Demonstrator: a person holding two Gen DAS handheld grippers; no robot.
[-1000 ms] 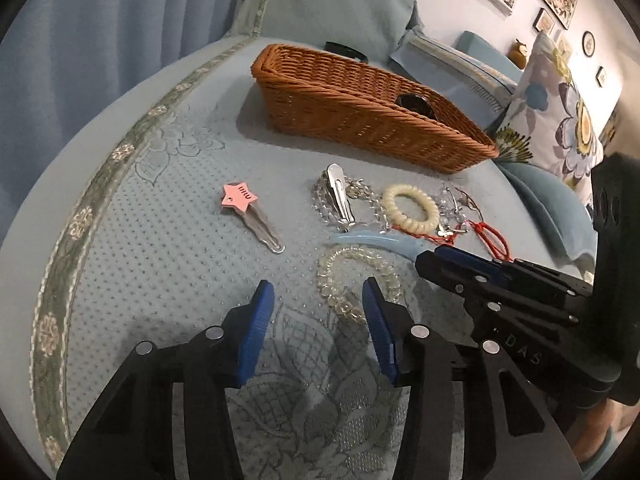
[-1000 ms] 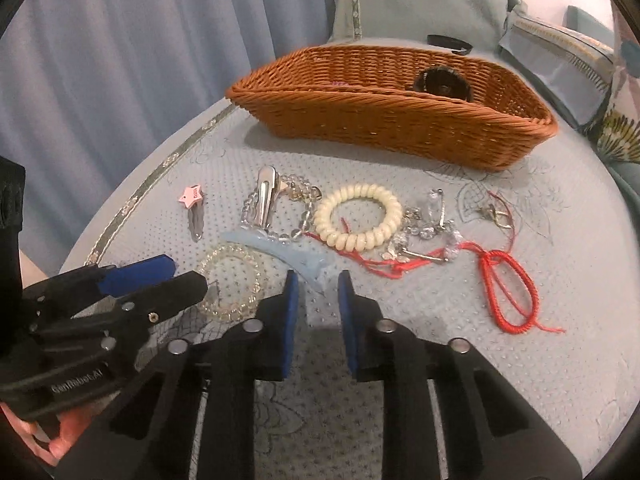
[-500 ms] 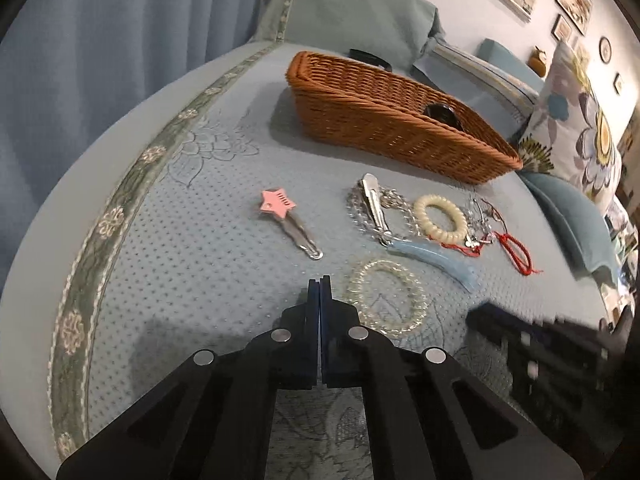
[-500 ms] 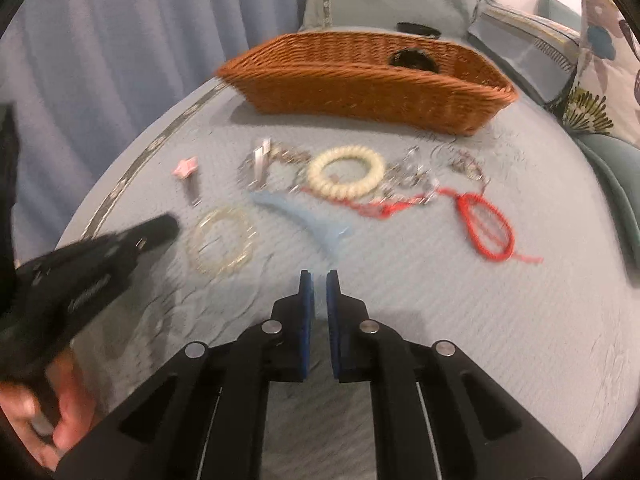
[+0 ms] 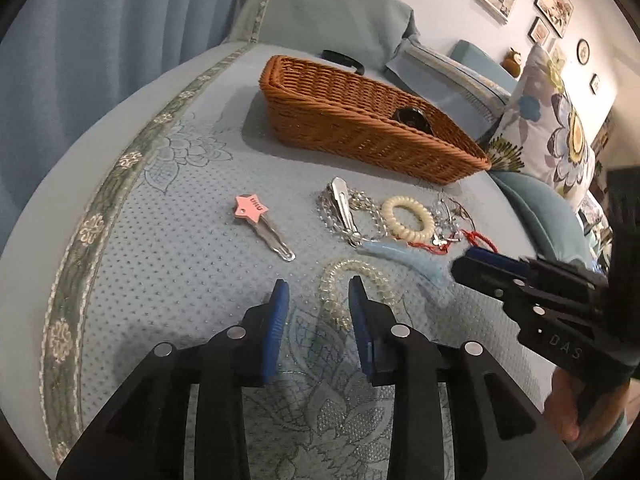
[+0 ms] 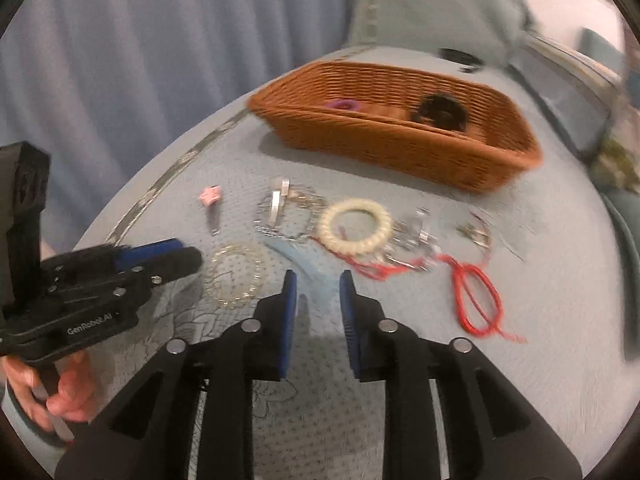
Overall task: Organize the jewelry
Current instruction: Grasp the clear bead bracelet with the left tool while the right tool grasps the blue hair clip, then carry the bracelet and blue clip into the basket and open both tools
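Bare bedspread [image 5: 168, 240] left of the star hair clip [image 5: 256, 216]: open passage. Jewelry cluster, clear bead bracelet [image 5: 352, 284] to red cord [image 6: 476, 300], fills the middle. Wicker basket [image 5: 360, 128] blocks the far side; right tongs [image 5: 476, 264] crowd the near right.

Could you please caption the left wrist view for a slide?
Open left gripper poised over clear bead bracelet, wicker basket behind.

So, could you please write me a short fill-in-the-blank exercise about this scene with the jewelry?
1. The pink hair clip has the shape of a ____.
2. The wicker basket stands ____ the row of jewelry.
3. The left gripper is ____, above the clear bead bracelet.
4. The loose cord on the bed is ____ in colour.

Missing words: star; behind; open; red
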